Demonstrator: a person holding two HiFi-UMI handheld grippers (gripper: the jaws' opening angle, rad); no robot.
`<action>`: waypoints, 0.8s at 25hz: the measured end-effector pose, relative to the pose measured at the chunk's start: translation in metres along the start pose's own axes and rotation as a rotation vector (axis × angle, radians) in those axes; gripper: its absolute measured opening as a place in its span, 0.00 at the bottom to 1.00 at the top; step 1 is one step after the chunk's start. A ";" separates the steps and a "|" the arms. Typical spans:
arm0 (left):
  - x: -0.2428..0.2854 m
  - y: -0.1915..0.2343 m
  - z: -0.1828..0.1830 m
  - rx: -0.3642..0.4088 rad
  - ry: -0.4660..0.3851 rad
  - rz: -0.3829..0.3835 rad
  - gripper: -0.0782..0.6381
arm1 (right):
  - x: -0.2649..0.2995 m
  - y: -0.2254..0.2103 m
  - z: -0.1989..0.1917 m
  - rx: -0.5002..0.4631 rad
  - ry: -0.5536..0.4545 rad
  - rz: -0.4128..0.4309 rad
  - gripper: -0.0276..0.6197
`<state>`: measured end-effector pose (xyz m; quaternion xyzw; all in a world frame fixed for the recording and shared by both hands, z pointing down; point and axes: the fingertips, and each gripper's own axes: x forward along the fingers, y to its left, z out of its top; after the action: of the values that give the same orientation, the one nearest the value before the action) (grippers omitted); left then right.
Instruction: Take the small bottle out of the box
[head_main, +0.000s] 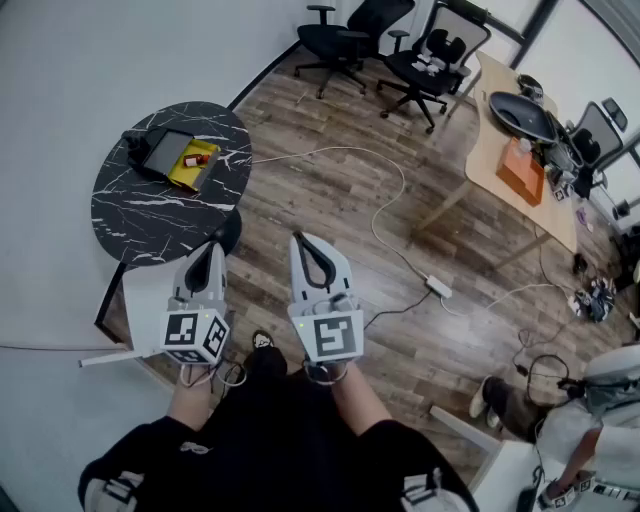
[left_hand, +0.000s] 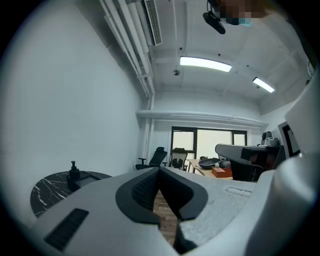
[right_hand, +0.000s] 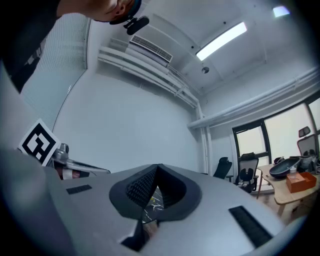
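While left gripper (head_main: 208, 246) and right gripper (head_main: 298, 239) jaws meet, empty, box (head_main: 184, 176) well apart

A round black marble table (head_main: 160, 205) stands at the upper left on the wood-plank floor (head_main: 330, 190). On its far side sits an open yellow box (head_main: 205, 172) with a small bottle (head_main: 195, 158) lying inside and a dark lid (head_main: 165, 150) just beside it. The left gripper (head_main: 208, 245) and right gripper (head_main: 300, 238) are held side by side, near the table's edge, each with its tips together and nothing between them. A white cable (head_main: 385, 215) runs across the floor to a power strip (head_main: 438, 287). Black office chairs (head_main: 385, 45) stand beyond.
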<state>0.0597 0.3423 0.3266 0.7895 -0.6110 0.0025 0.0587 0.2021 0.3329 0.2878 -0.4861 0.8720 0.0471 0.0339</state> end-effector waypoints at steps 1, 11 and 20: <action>0.002 0.004 0.000 0.001 0.002 -0.001 0.11 | 0.004 0.003 -0.001 0.001 0.002 0.002 0.04; 0.021 0.071 0.001 0.024 0.007 -0.020 0.11 | 0.067 0.042 -0.010 0.002 -0.003 0.002 0.04; 0.044 0.125 -0.012 -0.006 0.052 -0.091 0.11 | 0.112 0.079 -0.035 0.021 0.063 -0.029 0.04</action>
<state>-0.0485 0.2702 0.3532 0.8160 -0.5726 0.0185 0.0770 0.0753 0.2759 0.3150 -0.4996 0.8659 0.0224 0.0123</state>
